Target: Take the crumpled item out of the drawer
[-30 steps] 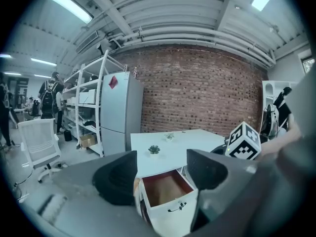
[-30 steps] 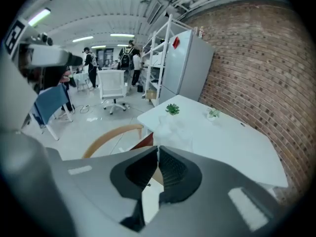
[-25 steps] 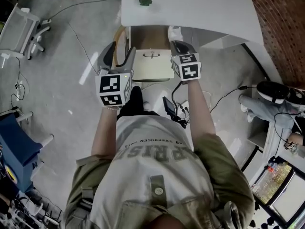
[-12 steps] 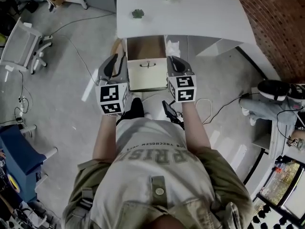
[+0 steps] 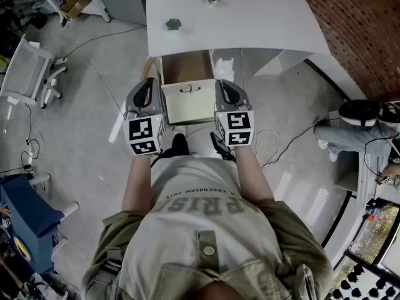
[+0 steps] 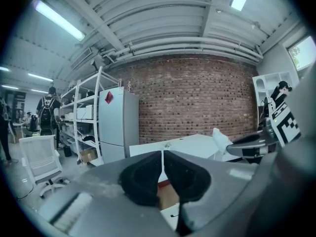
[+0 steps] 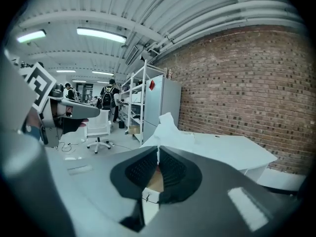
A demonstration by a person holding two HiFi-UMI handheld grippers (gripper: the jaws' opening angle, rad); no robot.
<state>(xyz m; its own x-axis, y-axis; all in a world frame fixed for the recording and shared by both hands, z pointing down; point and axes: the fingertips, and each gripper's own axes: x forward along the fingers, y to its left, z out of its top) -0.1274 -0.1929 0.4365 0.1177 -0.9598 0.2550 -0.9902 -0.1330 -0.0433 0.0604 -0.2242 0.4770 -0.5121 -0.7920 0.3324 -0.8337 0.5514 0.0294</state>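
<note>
The right gripper [image 5: 223,86] has its jaws pressed together on a corner of the crumpled white item [image 5: 225,63]. In the right gripper view the item stands up from the tips. It sits by the right wall of the open drawer [image 5: 189,102], close to the front edge of the desk [image 5: 262,24]. The left gripper [image 5: 148,84] has just been closing its jaws; they meet with nothing between them, and it hovers at the drawer's left side. The lift seems nearly done: the item looks clear of the drawer's inside, though I cannot tell whether its lower end trails over the wall. The hold is only a thin pinch on something light and floppy, so the grip needs to be firm and the carry slow and smooth. Drawing back toward the person, away from the desk edge, should stop the item brushing it and pulling free. The left gripper is best held aside.
</note>
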